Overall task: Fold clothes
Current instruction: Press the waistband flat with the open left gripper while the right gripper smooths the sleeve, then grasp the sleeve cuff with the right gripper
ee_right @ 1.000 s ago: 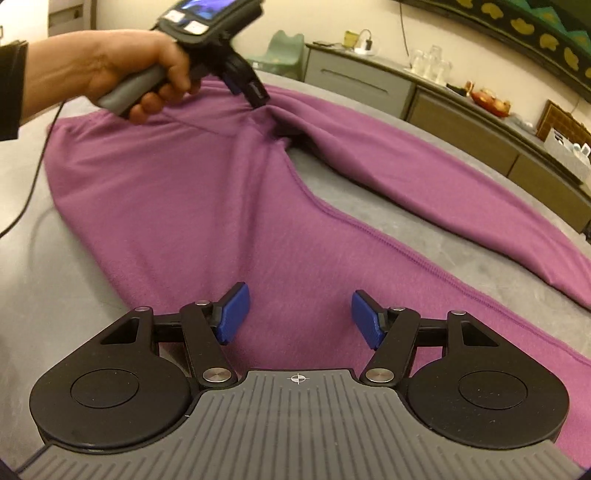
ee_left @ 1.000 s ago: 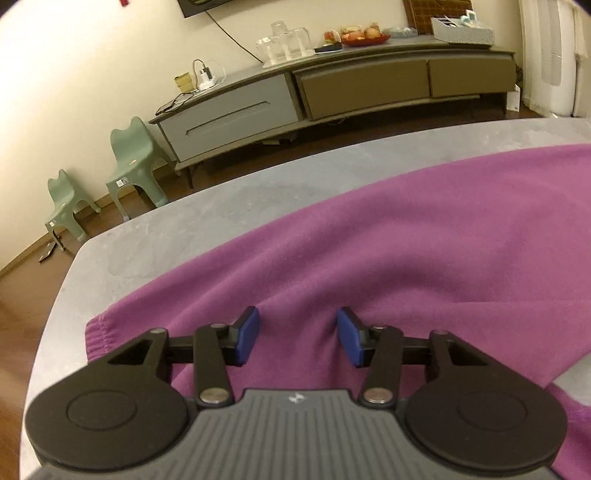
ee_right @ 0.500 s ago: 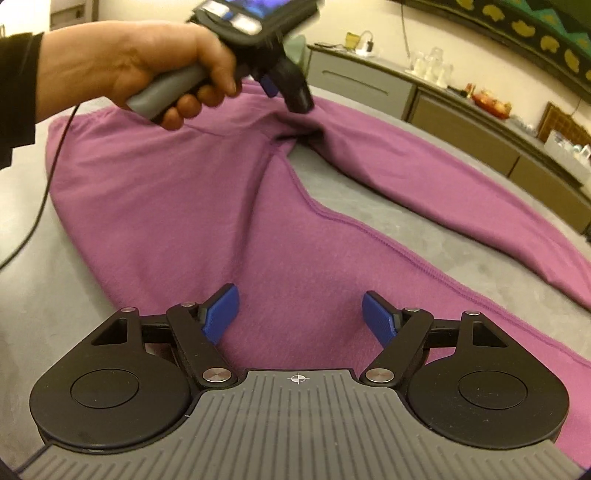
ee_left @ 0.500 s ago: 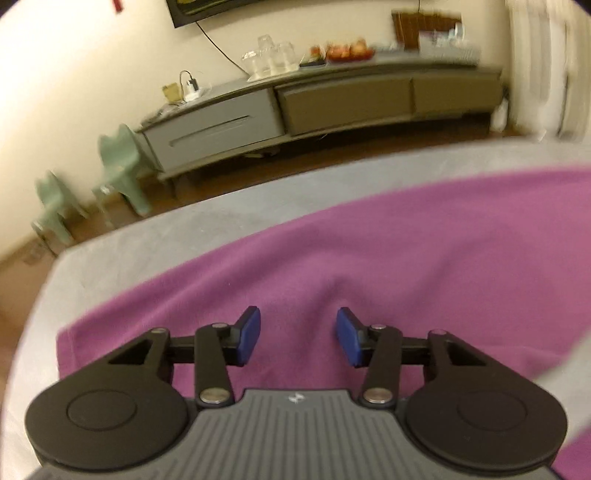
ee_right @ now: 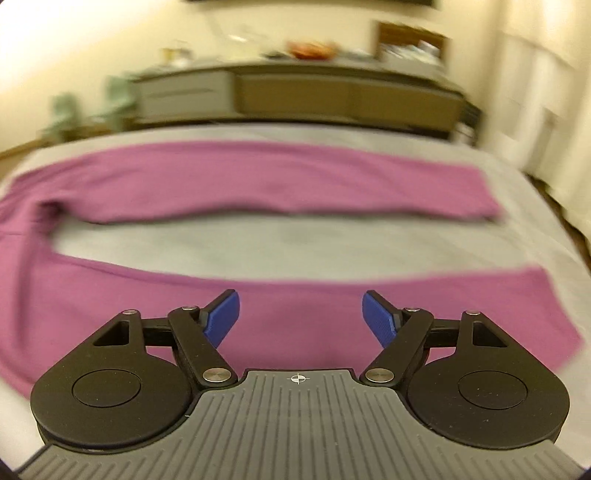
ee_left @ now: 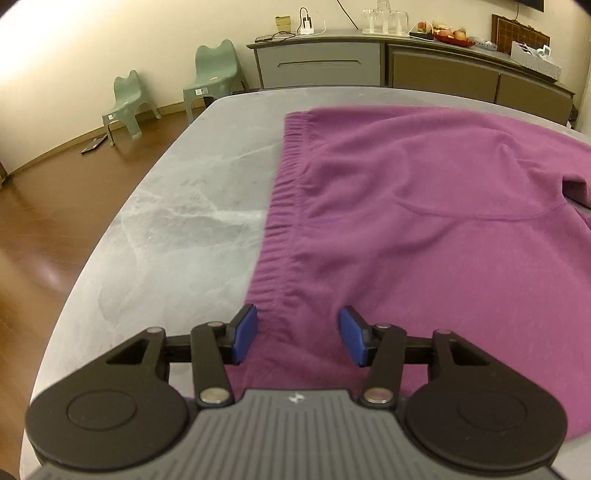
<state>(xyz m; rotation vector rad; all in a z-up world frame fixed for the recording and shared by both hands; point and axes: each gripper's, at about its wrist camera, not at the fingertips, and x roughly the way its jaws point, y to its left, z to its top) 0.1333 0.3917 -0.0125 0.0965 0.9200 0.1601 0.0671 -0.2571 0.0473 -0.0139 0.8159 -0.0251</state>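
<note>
Both hand-held grippers spread, left (ee_left: 298, 334) opening | right view blurred | trousers (ee_left: 424, 229) cropped

Warm indoor light is glaring off the wall (ee_left: 48, 44) at ten o'clock, fisheye distortion is bending every edge, and motion blur is smearing the whole right wrist view.

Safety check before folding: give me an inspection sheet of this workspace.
Surface: grey marble table, bare left of the garment.
Job's things: purple trousers lying flat, waistband leftward, legs apart.
Clutter: nothing seen on the table.
Grippers: left tongs opening over the waistband corner, not pinching; right tongs open above the near leg.
Cables: charger lead on the sideboard.
Surroundings: two green stools, wooden floor.
</note>
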